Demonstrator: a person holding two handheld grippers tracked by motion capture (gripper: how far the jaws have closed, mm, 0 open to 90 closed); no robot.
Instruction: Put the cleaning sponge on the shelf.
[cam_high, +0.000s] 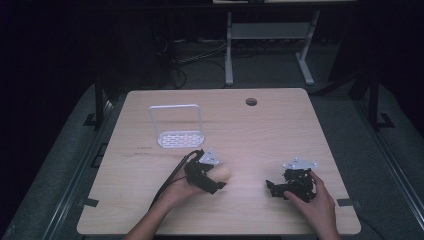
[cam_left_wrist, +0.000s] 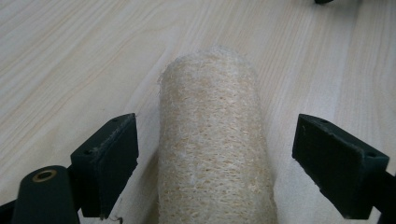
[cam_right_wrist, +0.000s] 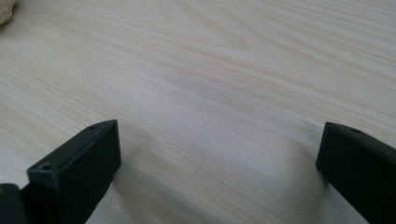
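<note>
dark room, grey floor (cam_high: 50, 200), wooden table (cam_high: 270, 125)

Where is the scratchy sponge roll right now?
The loofah roll lies on the table, between the left gripper's open jaws, near the front.

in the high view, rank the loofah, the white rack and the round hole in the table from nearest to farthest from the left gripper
1. Loofah: lying between the open jaws of the left gripper, in front of the person.
2. White rack: standing farther back, a little to the left.
3. Round hole: near the table's far edge, off to the right.
</note>
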